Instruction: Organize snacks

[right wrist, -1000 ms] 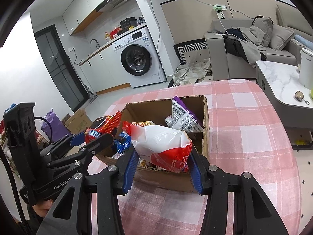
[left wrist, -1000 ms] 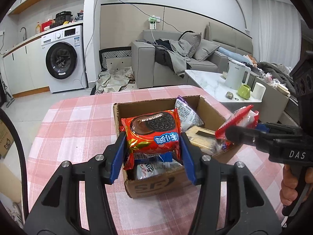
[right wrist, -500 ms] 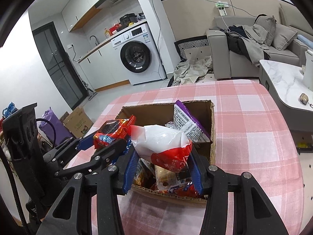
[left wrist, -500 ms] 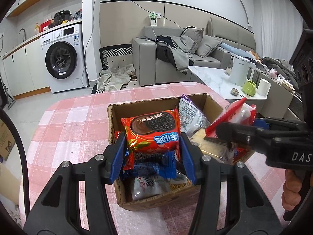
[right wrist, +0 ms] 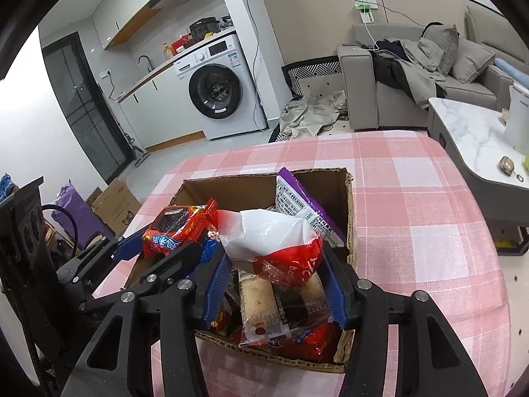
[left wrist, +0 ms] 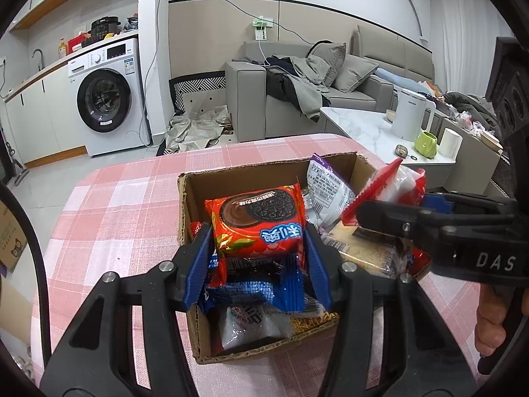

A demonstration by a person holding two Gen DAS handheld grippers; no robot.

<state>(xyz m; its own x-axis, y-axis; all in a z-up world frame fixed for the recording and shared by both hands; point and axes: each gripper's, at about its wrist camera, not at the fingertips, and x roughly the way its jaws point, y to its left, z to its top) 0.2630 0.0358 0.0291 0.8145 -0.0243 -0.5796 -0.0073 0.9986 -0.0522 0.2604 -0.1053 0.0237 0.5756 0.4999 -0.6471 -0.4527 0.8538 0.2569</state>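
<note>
With the red cookie packet [left wrist: 259,221] clamped by the left gripper [left wrist: 258,258] above the cardboard box [left wrist: 231,178], the white-and-red bag [right wrist: 277,241], between the opening right gripper [right wrist: 276,284] jaws, should be released low

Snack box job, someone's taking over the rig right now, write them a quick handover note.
Left gripper: shut on the red cookie pack, held over the box.
Right gripper: jaws opening, the white-and-red bag between them, also over the box.
Things: the cardboard box sits on the pink checked table. Already inside are a purple-edged packet leaning at the far side, a blue packet and several other wrapped snacks.
Done: most snacks are boxed and both held packs are above the opening.
Left: drop the bag, then release the cookie pack into the box and pull both grippers clear.
</note>
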